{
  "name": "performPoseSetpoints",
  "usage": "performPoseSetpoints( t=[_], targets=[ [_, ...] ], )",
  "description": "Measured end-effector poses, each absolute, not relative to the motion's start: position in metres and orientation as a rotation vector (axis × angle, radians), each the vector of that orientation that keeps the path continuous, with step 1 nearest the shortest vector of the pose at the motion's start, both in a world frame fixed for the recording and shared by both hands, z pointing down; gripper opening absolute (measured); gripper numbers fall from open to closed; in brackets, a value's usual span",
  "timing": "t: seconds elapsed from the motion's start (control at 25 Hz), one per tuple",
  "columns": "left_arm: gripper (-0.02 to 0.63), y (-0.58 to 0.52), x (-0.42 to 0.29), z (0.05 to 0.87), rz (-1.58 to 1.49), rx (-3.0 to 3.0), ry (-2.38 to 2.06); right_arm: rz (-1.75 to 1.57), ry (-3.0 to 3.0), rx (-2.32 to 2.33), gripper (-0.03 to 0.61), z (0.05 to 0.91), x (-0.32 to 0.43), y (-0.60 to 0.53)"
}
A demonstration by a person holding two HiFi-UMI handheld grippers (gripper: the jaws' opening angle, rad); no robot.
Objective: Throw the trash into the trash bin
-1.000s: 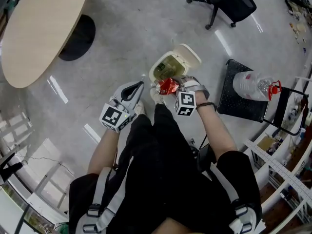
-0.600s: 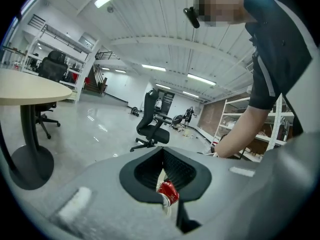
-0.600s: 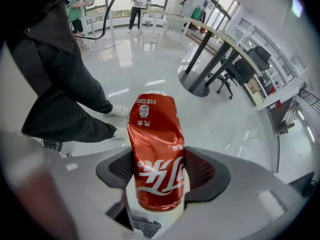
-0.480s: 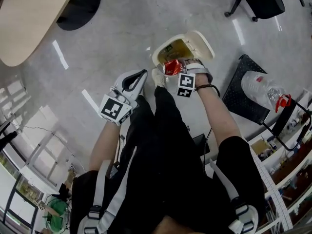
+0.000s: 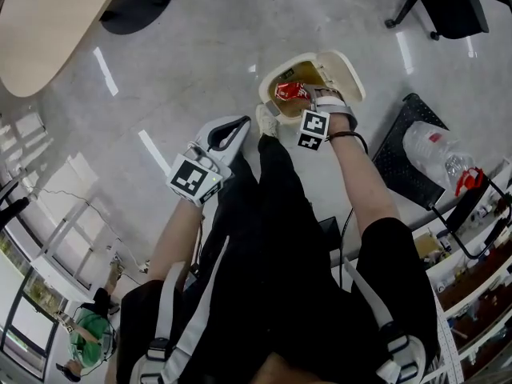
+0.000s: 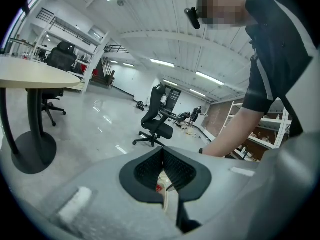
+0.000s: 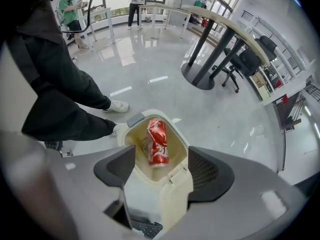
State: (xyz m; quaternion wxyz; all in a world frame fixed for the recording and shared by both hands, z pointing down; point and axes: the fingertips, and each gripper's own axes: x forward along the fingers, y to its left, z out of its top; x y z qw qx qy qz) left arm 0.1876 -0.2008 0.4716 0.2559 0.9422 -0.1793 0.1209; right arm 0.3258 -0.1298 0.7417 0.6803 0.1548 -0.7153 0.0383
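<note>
Right gripper view: red can (image 7: 158, 143) lies inside the open trash bin (image 7: 179, 196), centre frame.
Can axis: runs top to bottom of frame, with its upper end leaning slightly left.
Right gripper (image 7: 161, 170): jaws spread wide, just been opening, touching nothing, with the can below them.
Left gripper (image 6: 163, 151): tips pressed together, empty.

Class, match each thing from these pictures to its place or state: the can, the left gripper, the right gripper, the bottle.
Things:
1 can
2 left gripper
3 right gripper
4 bottle

Places and states:
A fingers together, empty
B lying on the black stand
C red, in the mouth of the bin
D fingers apart above the bin

Pairs: 1-C, 2-A, 3-D, 4-B.

The right gripper's fingers have just been opening; they grip nothing.
</note>
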Motion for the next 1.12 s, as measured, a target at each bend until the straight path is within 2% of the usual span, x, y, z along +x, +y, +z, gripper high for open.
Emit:
performPoseSetpoints(
  t=[0.08,0.28,0.52,0.76,0.96,1.12],
  targets=[
    [0.001,-0.201,0.189,0.473,0.328,2.555,-0.476,0.09,-1.608,0.37,0.315,0.739,0.327,-0.131],
    [0.0,-0.206,0.197,0.465,0.305,2.574,-0.49,0.145,-1.724,0.584,0.13,0.699,0.319,-0.145],
    [0.001,-0.222,0.195,0.437,0.242,2.654,-0.542,0.181,-1.834,0.844,0.024,0.631,0.318,-0.168],
    [0.0,-0.239,0.181,0.387,0.154,2.679,-0.696,0.176,-1.949,0.983,0.006,0.555,0.31,-0.187],
    [0.0,-0.274,0.132,0.326,0.025,2.736,-0.908,0.054,-2.067,1.086,0.006,0.469,0.279,-0.244],
    [0.0,-0.268,0.094,0.296,-0.059,2.735,-1.003,0.098,-2.183,1.25,0.006,0.407,0.266,-0.257]
  ],
)
